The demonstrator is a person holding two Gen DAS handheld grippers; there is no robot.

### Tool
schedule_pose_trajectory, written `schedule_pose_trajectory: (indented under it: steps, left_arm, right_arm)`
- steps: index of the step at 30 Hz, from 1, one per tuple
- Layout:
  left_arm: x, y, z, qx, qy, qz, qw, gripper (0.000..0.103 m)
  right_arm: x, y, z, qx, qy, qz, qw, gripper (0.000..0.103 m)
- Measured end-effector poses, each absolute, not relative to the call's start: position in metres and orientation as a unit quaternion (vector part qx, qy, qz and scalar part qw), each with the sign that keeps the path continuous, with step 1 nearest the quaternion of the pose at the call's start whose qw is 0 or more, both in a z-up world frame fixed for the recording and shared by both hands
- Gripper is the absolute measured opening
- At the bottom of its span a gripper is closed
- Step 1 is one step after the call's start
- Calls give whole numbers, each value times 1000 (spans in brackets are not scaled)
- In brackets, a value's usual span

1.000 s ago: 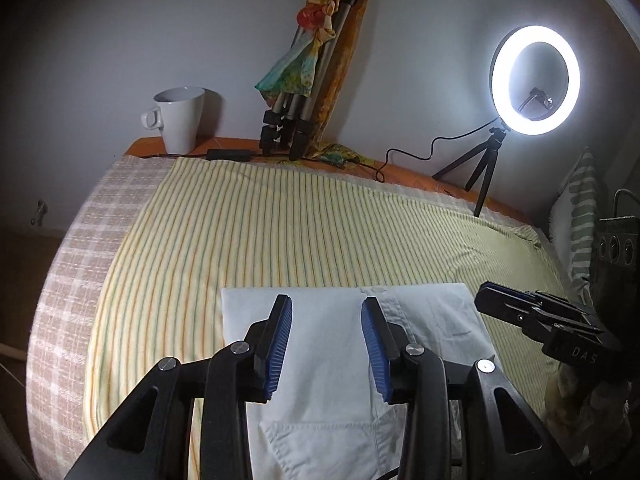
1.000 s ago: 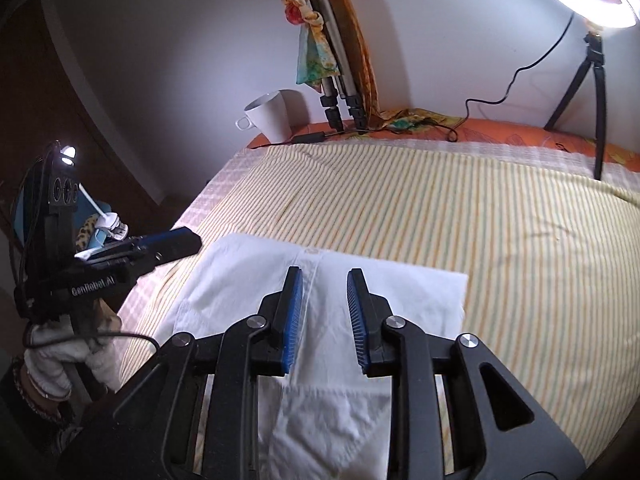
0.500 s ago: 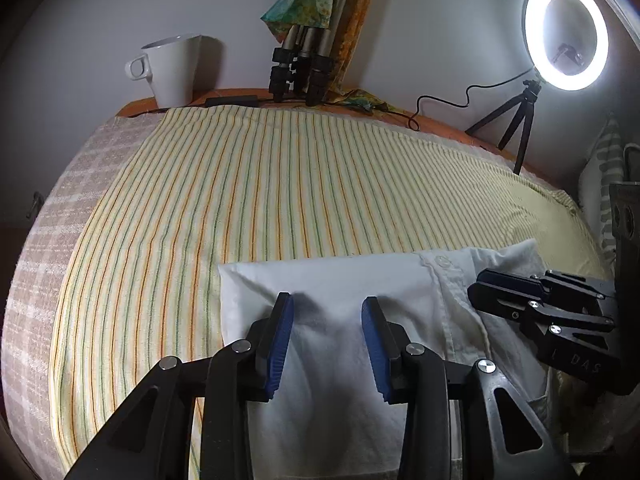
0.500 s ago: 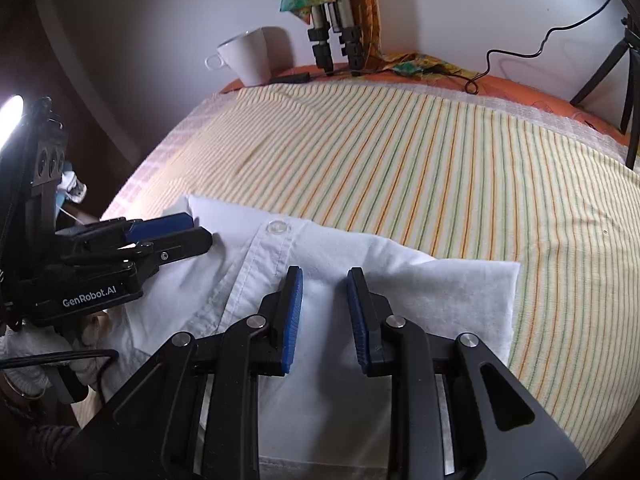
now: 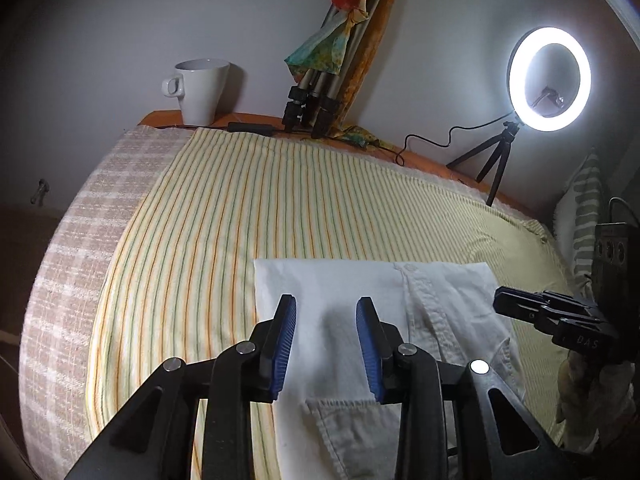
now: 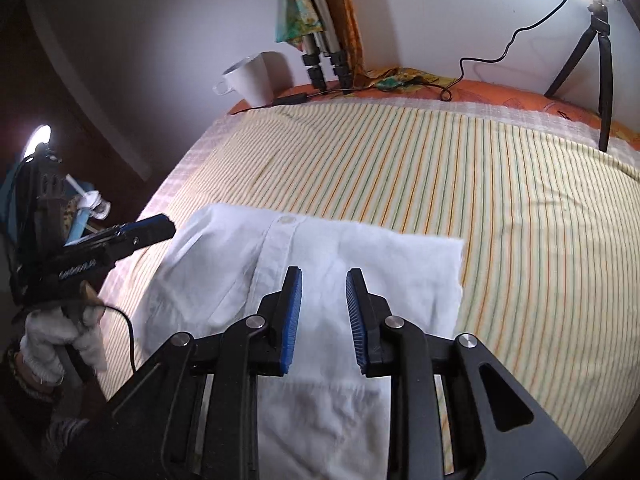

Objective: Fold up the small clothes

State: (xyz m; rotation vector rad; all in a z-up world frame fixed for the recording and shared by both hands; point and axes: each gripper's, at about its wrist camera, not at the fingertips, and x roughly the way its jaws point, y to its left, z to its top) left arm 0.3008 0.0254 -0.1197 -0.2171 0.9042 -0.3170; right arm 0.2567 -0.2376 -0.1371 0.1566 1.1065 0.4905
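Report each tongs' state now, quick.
Left tongs: open, nothing between the pads, have just been closing a little, over the white shirt.
Right tongs: open, empty, above the same shirt.

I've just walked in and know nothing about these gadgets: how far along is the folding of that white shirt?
Partly done, it seems: the white cotton button-up shirt lies on the yellow striped cloth as a flat rectangle with straight edges. In hand: nothing. The left gripper, whose jaws have just been closing, and the right gripper hover open above it, gripping no fabric. Left: probably another fold or two.
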Motion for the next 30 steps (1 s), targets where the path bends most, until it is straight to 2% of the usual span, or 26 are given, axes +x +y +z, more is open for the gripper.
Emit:
schedule_pose_trajectory:
  steps: [6, 11, 19, 20, 22, 23, 25, 27, 30]
  left_arm:
    - [283, 29, -148, -81, 477, -141, 864, 31]
    - [279, 33, -171, -78, 493, -136, 856, 36]
    - [269, 45, -159, -85, 487, -126, 860, 38]
    - [266, 51, -154, -89, 482, -122, 863, 38]
    - [259, 62, -145, -113, 471, -124, 866, 38]
    - [256, 68, -142, -135, 469, -126, 864, 41]
    - [253, 83, -142, -201, 468, -138, 849, 48]
    - [253, 91, -146, -249, 473, -145, 833, 52]
    - [256, 96, -155, -301, 481, -153, 809, 54]
  right_arm:
    - [227, -256, -150, 60, 545, 224, 806, 24]
    - [219, -266, -172, 40, 567, 210, 795, 24]
    - [213, -275, -173, 42, 573, 207, 792, 24]
    - [212, -278, -169, 47, 570, 208, 793, 25]
    - [208, -289, -160, 75, 559, 210, 799, 33]
    - [207, -295, -156, 91, 550, 209, 803, 41]
    - [205, -307, -151, 126, 533, 206, 811, 47]
    - [204, -320, -150, 172, 520, 206, 811, 47]
    - [206, -333, -158, 232, 515, 205, 800, 48]
